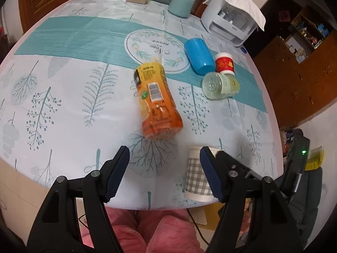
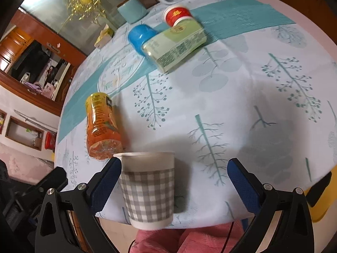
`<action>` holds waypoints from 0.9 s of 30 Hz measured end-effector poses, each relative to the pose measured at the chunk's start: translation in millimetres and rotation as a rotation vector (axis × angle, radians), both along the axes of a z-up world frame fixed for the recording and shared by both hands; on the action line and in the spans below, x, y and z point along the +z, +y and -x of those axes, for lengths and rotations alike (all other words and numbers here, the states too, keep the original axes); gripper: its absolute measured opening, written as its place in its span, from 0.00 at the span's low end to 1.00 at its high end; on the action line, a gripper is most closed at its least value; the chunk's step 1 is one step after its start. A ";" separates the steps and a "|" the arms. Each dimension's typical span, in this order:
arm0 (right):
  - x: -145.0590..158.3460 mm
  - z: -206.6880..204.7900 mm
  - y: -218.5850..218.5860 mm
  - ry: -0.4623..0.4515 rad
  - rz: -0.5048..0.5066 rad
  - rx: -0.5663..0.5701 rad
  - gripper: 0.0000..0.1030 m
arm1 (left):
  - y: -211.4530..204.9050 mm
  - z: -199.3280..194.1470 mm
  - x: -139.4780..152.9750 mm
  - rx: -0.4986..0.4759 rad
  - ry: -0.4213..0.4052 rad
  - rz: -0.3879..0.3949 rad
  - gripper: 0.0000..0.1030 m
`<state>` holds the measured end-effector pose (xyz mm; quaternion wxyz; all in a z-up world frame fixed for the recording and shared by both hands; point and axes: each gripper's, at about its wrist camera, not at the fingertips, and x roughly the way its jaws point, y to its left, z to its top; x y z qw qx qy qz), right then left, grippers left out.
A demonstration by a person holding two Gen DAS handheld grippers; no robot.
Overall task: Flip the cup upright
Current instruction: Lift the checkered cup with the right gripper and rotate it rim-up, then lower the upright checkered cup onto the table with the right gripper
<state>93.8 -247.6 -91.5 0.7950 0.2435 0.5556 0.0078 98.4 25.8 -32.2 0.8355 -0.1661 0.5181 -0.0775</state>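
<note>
**At the table's near edge, an upright cup with little margin**

At the near edge of the table point(image 2: 263, 88), the checked paper cup point(image 2: 148, 189) stood rim-up between your right gripper point(image 2: 174, 181) fingers, jaws spread wide and gripping nothing. Its left finger point(image 2: 107, 179) sat just beside the cup wall, perhaps touching; the other was well apart. By my reading the flip looked done, so the danger lay in your retreat. A sideways drag of that near finger could have tipped the light cup, and its base sat so close to the edge that it might have dropped onto your lap.

Your left gripper point(image 1: 164, 172) hung open too, holding nothing, its right finger point(image 1: 208, 175) overlapping the cup point(image 1: 195, 177) in view; I could not tell whether they touched. Just beyond the cup lay the orange bottle point(image 2: 101, 126) on its side, which a nudge might have rolled into the cup. Farther beyond, the blue cup point(image 2: 141, 35), green bottle point(image 2: 174, 46) and red-labelled jar point(image 2: 177, 14) lay clustered, well apart from it.
</note>
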 end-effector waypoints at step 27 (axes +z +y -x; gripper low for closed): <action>-14.1 -32.2 37.0 -0.080 0.004 0.030 0.68 | 27.4 -14.0 -40.8 0.091 0.097 0.021 0.65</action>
